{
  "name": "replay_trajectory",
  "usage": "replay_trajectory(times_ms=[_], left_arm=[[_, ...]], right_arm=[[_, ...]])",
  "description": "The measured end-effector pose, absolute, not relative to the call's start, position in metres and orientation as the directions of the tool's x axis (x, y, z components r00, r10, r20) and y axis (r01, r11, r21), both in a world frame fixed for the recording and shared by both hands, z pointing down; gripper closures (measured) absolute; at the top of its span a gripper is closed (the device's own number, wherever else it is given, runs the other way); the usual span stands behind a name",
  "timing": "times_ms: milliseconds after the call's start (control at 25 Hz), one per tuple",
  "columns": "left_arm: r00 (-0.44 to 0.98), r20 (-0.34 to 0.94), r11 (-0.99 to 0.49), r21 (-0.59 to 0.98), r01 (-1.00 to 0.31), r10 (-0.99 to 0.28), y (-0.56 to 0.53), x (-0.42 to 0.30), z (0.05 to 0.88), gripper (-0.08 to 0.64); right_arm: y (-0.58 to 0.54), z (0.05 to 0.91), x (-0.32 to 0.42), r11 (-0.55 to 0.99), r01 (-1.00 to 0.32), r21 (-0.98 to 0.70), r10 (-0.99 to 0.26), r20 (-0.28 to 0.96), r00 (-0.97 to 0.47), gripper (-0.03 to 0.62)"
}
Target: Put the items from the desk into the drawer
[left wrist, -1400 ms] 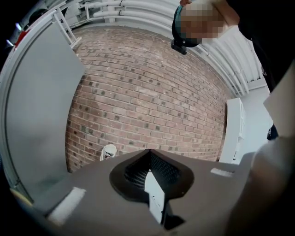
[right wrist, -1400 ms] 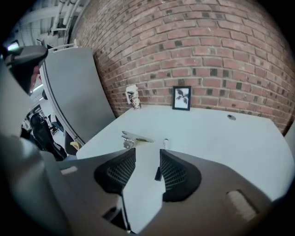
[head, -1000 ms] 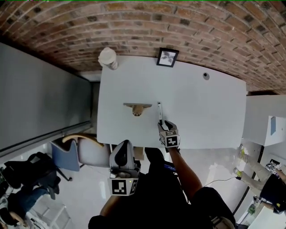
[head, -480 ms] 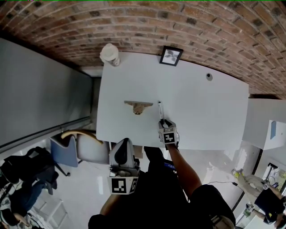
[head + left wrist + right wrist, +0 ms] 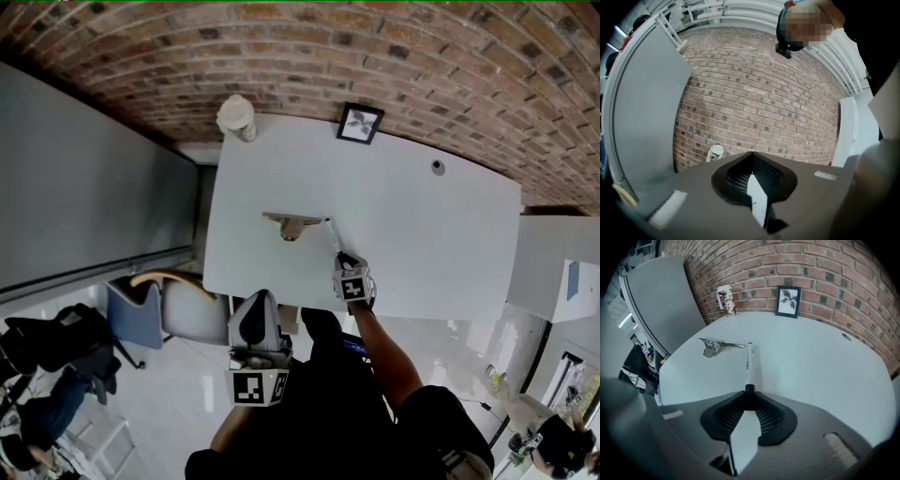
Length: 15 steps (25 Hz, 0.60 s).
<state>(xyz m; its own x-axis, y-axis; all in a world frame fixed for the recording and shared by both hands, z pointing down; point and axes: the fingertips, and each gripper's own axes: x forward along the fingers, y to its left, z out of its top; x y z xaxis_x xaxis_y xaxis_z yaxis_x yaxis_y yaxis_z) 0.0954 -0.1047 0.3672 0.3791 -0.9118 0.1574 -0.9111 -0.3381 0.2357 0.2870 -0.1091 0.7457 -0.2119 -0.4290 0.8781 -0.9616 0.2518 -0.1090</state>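
- Right tool (image 5: pixel 749 400), its jaws just closing, is clamping the dark end of the marker (image 5: pixel 749 363) lying on the bench (image 5: pixel 820 366).
- Left tool (image 5: pixel 751 153) is waiting clenched, empty.
- Lifting slowly should be stopping the end-held marker pivoting.

White rectangular table (image 5: pixel 422 244): 1 white paper cup (image 5: pixel 236 116) and 1 black-framed picture (image 5: pixel 360 123) at its far edge; mid-table, a silver metal clip (image 5: pixel 292 225), a white marker pen (image 5: pixel 332 236) just beside it.
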Motion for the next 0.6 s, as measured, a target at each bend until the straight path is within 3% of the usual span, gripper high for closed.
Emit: replay_trajectory(times_ms=[280,600], left_arm=[[0.339,0.147,-0.302,0.225,-0.926,-0.929,-0.091,0.090,0.360,0.541],[0.247,0.133,-0.217,0.211,-0.953,-0.960,-0.069,0.072,0.351,0.541]], right_arm=[[-0.107,0.723,0.283,0.250,-0.956,-0.155,-0.439,0.862,-0.254,0.517],[-0.109,0.673,0.269,0.358,-0.919,-0.163,-0.513,0.788,-0.339,0.517]])
